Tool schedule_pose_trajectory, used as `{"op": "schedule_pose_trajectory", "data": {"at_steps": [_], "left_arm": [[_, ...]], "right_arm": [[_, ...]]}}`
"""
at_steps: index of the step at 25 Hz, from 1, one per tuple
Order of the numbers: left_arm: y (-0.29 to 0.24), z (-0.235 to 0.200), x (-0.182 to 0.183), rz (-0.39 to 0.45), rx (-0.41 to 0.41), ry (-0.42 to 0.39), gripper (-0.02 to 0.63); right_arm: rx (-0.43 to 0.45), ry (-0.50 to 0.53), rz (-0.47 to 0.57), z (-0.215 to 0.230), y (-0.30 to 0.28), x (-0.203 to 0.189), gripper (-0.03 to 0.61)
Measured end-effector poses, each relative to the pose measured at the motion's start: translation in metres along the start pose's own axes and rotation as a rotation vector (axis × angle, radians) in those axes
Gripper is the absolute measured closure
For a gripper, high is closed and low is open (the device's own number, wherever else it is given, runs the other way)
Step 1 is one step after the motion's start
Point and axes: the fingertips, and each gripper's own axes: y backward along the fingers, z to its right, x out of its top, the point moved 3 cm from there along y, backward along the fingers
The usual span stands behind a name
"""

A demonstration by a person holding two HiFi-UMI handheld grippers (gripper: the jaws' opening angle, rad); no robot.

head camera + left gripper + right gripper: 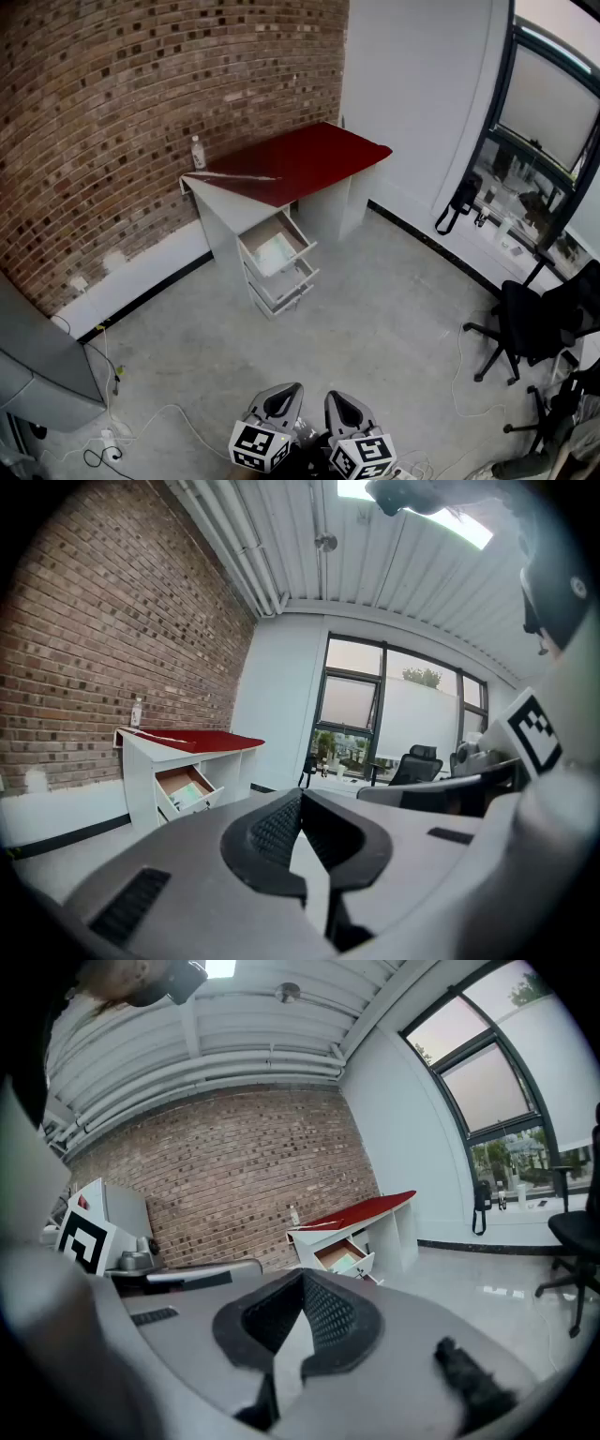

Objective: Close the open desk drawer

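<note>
Ahead, the open drawer (274, 251) juts from the desk (300, 159) over wide floor (375, 319).

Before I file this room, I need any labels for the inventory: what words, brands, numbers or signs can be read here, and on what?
None can be read.
Bottle on the red-topped desk: label too small.
Sheet in the open top drawer: print too small.
Two marker cubes at the head view's bottom edge: black-and-white square patterns, no letters.
</note>
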Motion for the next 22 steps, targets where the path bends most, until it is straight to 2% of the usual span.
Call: {"op": "schedule_pose_trajectory", "data": {"at_steps": [12,18,22], "left_arm": [[0.009,-0.010,0.006,0.016,0.010,0.018,0.604],[0.014,-0.019,0.002,0.011,0.016,0.018,0.604],[0.014,-0.021,-0.001,0.001,0.013,0.024,0.604]], "right_arm": [[0.019,0.040,0.013,-0.015,-0.013,0.005,0.568],[0.025,-0.008,0.062,-0.022,-0.017,0.004,0.568],[0.024,-0.004,0.061,-0.025,-0.020,0.003,0.568]]}}
